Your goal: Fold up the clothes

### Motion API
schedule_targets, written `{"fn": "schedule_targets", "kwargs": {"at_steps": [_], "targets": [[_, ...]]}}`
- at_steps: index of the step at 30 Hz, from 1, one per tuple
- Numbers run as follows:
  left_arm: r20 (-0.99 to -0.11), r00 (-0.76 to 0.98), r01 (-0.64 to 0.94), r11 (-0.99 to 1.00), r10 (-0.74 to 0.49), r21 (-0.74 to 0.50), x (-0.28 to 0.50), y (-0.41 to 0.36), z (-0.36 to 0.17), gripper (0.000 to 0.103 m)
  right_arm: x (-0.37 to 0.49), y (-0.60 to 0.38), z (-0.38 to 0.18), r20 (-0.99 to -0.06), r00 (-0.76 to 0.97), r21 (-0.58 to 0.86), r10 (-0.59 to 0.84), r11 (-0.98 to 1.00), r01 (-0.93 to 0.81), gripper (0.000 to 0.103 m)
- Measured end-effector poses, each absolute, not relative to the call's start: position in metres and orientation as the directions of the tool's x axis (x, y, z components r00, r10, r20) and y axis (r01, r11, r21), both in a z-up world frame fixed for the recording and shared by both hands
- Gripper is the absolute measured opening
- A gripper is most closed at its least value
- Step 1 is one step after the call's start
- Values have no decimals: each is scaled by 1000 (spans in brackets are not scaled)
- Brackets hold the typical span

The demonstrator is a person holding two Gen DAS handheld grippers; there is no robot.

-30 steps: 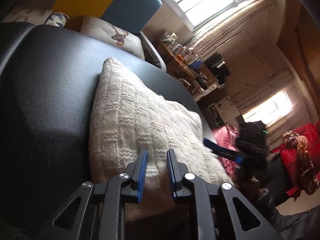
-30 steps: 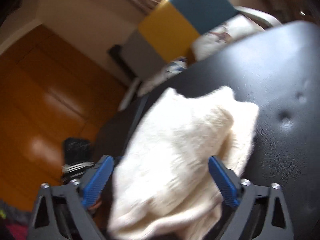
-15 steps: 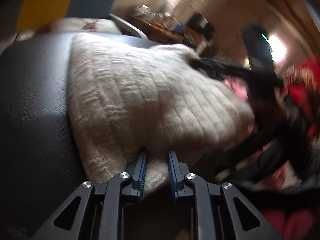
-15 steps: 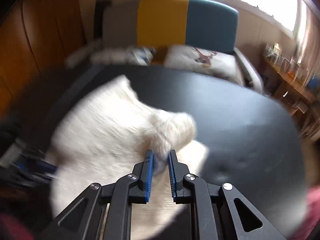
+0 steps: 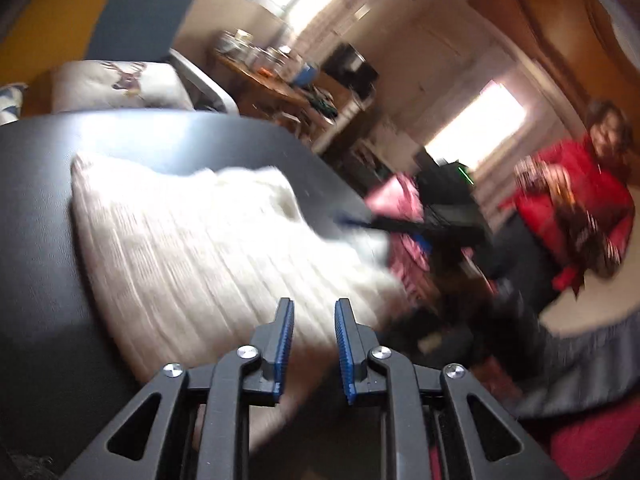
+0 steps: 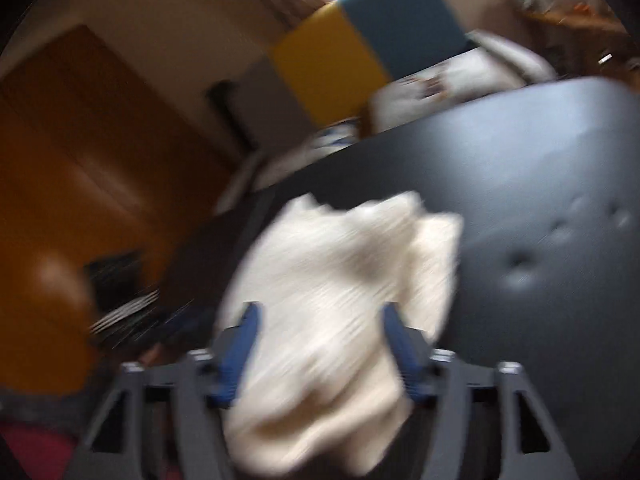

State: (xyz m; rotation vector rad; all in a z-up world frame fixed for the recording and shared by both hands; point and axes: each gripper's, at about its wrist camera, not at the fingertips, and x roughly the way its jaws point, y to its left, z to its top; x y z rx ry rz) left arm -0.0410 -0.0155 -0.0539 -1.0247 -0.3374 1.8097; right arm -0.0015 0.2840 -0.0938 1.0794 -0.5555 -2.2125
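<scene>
A cream knitted sweater (image 5: 192,248) lies folded on a black padded surface (image 5: 40,240). My left gripper (image 5: 314,344) hovers over its near edge with the blue pads close together; motion blur hides whether any cloth is pinched. In the right wrist view the sweater (image 6: 340,300) bulges between the wide-apart pads of my right gripper (image 6: 322,340), which is open around it. The right gripper's black body (image 5: 444,208) appears in the left wrist view at the sweater's far right edge, off the black surface (image 6: 520,180). Both views are blurred.
A person in red (image 5: 580,208) sits at the right, beyond a pink garment (image 5: 400,200). Behind the surface stand a yellow and blue chair (image 6: 360,40), a deer-print cushion (image 5: 120,84) and a cluttered wooden desk (image 5: 272,76). A wooden door (image 6: 80,160) is at left.
My right gripper was open, pinched the sweater's edge half a second ago, and now stands open around the sweater again. The left view has swung and pulled back slightly.
</scene>
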Motion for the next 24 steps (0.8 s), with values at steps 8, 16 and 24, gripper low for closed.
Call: {"fn": "schedule_targets", "kwargs": {"at_steps": [8, 16, 24], "targets": [[-568, -160, -636, -524, 807, -566, -85, 40, -58, 19, 32, 239, -103, -600, -282, 565, -749, -646, 514, 90], [-643, -154, -676, -554, 751, -486, -112, 89, -68, 19, 4, 189, -138, -600, -1, 657, -800, -494, 570, 91], [-720, -168, -744, -566, 674, -356, -119, 140, -96, 19, 36, 191, -179, -560, 207, 763, -802, -402, 506, 92]]}}
